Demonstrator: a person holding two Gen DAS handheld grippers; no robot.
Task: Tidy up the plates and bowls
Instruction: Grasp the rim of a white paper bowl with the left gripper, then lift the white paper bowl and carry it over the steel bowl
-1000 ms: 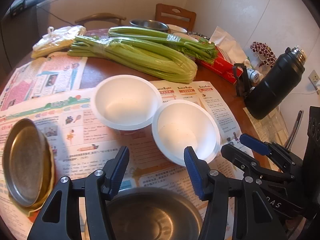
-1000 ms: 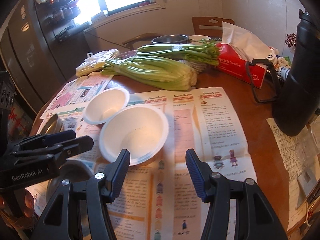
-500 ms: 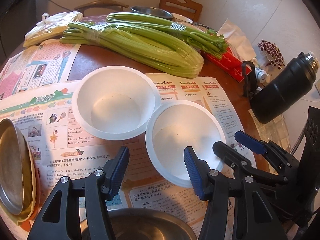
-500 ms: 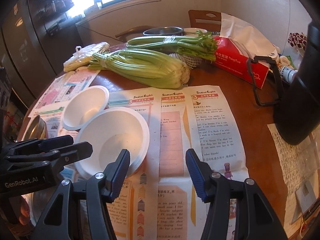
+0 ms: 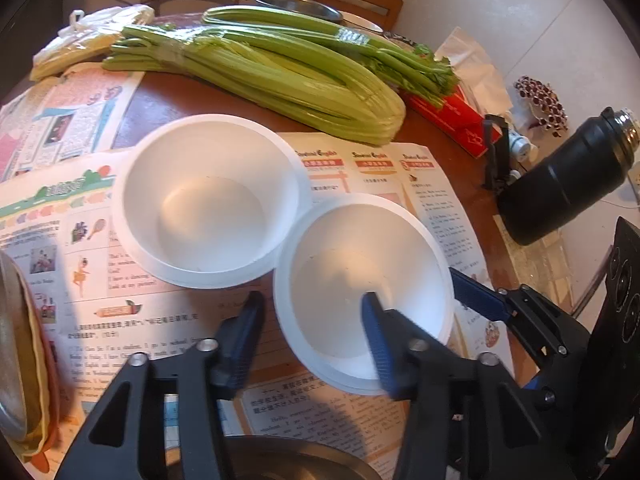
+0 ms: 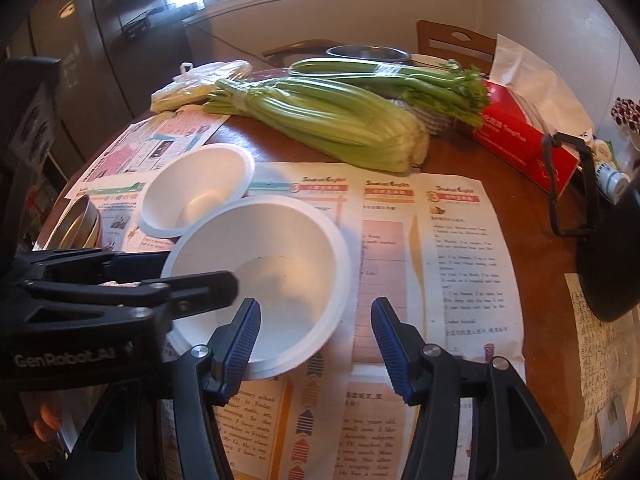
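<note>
**Grippers close in on the near white bowl**

Left gripper [image 5: 312, 312] has pushed forward over the last second, its jaws apart: one finger now sits inside the near white bowl [image 5: 360, 276] and the other outside its near-left rim, so the wall lies between them but is not yet pinched. A second ago the same gripper hung back over the steel bowl [image 5: 288, 460] at the counter's [image 6: 480, 168] near edge. The right gripper [image 6: 316, 328] has also advanced, jaws spread wide; its left finger overlaps the same bowl's near rim while the right finger hangs over the newspaper [image 6: 460, 260].

The far white bowl [image 5: 208, 204] rests on the newspaper with its rim touching the near one. A metal plate [image 5: 16, 344] sits at the left edge.

Judging by this, a grasp on the near bowl is imminent, probably to nest it with its twin. The thin rim may flex or slip under a pinch.
</note>
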